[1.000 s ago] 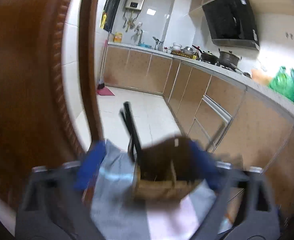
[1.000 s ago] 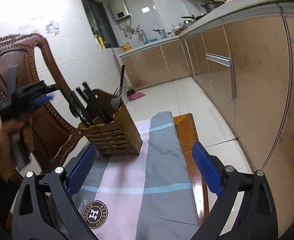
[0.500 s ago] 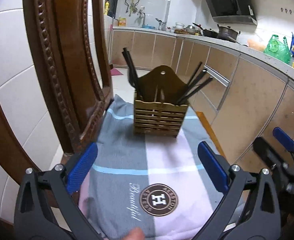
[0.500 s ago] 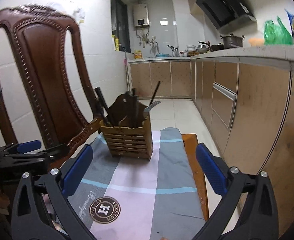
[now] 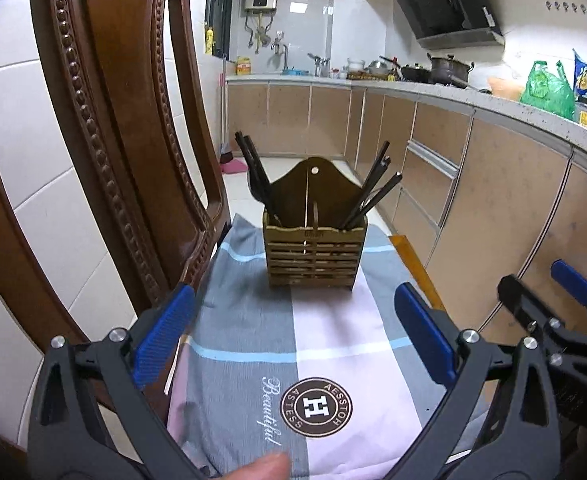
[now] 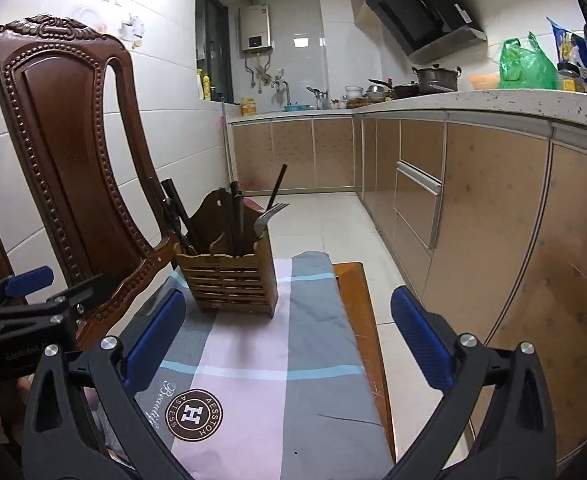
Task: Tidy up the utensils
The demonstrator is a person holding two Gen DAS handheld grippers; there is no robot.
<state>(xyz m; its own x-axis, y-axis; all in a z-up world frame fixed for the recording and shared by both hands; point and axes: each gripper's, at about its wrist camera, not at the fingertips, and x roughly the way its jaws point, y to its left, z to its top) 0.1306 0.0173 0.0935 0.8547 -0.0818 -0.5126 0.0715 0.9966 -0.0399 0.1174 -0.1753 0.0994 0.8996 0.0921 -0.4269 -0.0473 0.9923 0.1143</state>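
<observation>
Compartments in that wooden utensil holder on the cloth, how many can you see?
2, in the wooden utensil holder: a left compartment holding dark utensils that lean left, and a right compartment holding chopsticks and a fork that lean right. Any further divisions behind would be hidden.

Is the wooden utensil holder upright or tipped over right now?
Upright. The wooden utensil holder sits flat on the striped cloth, its back panel pointing up, with dark utensils standing inside and leaning outward.
</observation>
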